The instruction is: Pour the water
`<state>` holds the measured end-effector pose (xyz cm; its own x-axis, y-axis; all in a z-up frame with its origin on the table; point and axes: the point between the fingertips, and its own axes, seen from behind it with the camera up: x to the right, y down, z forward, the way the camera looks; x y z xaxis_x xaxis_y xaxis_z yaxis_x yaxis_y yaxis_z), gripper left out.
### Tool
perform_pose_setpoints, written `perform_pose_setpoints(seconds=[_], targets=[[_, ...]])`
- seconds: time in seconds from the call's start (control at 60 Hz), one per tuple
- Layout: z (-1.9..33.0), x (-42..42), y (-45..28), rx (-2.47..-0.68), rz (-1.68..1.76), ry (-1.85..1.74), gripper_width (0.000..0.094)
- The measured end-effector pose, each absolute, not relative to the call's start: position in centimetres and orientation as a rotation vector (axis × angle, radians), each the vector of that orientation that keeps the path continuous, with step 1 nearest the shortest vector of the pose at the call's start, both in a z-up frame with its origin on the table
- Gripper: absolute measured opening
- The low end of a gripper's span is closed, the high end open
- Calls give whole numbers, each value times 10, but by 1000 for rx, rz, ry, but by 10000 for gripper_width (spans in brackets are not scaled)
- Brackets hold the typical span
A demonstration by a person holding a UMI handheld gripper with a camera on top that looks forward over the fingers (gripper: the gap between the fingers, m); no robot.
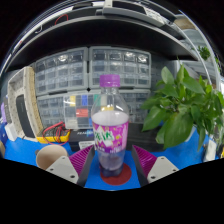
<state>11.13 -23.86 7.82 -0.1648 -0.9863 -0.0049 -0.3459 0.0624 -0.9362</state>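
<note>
Clear plastic drawer units [90, 75] fill the upper centre of the frame; their contents cannot be made out. At centre, a clear bottle [110, 125] with a purple cap and floral label stands upright on a red coaster [115, 177] on the blue table [190, 150]. The gripper [113, 160] is spread open, the bottle between its pink pads [82, 158] with gaps visible. A tan cup [52, 158] sits lower left.
</note>
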Motion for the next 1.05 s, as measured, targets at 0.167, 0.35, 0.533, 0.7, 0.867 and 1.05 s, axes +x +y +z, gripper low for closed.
perform_pose_setpoints(seconds=[0.167, 0.35, 0.533, 0.7, 0.867, 1.05], targets=[[71, 46, -226, -1351, -1089, 1684, 733], [96, -26, -198, -1353, -1085, 1740, 737], [151, -65, -152, -1353, -1078, 1709, 737], [197, -86, -109, -1368, -1086, 1636, 738], [223, -101, -73, -1416, -1095, 1570, 739], [242, -107, -40, -1426, -1094, 1510, 745]])
